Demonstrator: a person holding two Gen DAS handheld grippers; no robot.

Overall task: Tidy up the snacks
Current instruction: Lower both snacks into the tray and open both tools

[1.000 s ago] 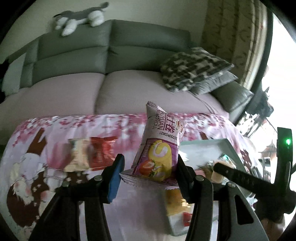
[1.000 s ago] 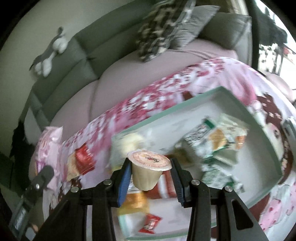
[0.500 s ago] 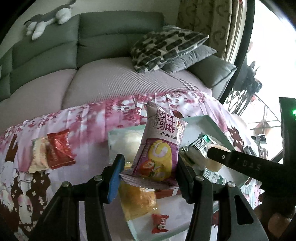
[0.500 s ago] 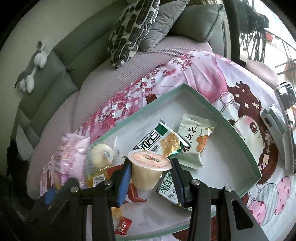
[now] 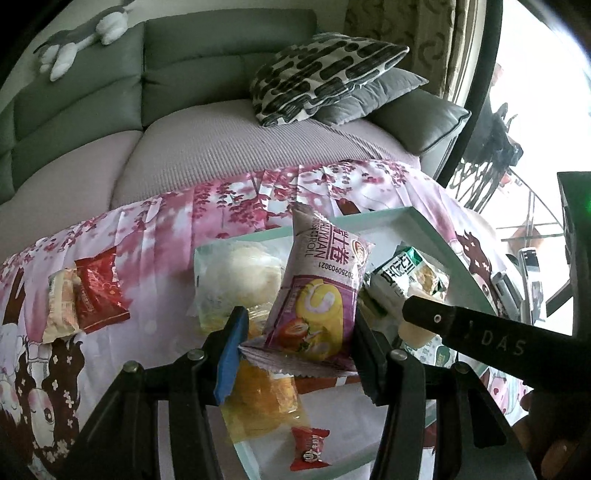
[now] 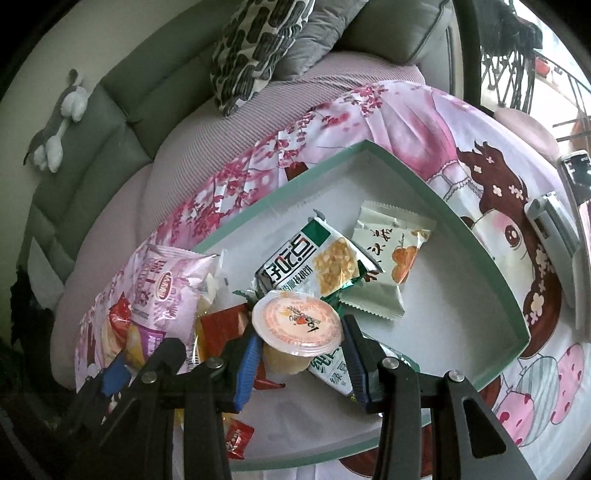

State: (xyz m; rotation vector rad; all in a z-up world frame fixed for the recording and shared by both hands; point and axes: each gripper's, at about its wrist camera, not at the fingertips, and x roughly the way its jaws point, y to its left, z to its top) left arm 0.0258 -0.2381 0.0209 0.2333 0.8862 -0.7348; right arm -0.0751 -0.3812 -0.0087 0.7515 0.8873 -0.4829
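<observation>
My left gripper (image 5: 295, 347) is shut on a purple swiss-roll packet (image 5: 317, 295) and holds it upright above the left part of the mint-green tray (image 5: 424, 221). The packet shows in the right wrist view (image 6: 162, 291) too. My right gripper (image 6: 299, 354) is shut on a jelly cup (image 6: 295, 325) with an orange-pink lid, held above the tray (image 6: 491, 266). In the tray lie a green cracker packet (image 6: 314, 262), a pale packet (image 6: 388, 258), a bread bun packet (image 5: 236, 280), an orange snack bag (image 5: 266, 402) and a small red candy (image 5: 308, 446).
A red packet (image 5: 98, 291) and a beige packet (image 5: 61, 304) lie on the pink patterned cloth (image 5: 147, 240) left of the tray. A grey sofa with cushions (image 5: 325, 77) and a plush toy (image 5: 81, 33) stands behind. Devices (image 6: 554, 229) lie right of the tray.
Both grippers have moved right and lower over the tray, each still holding its snack. The tray's contents have come closer in both views.
</observation>
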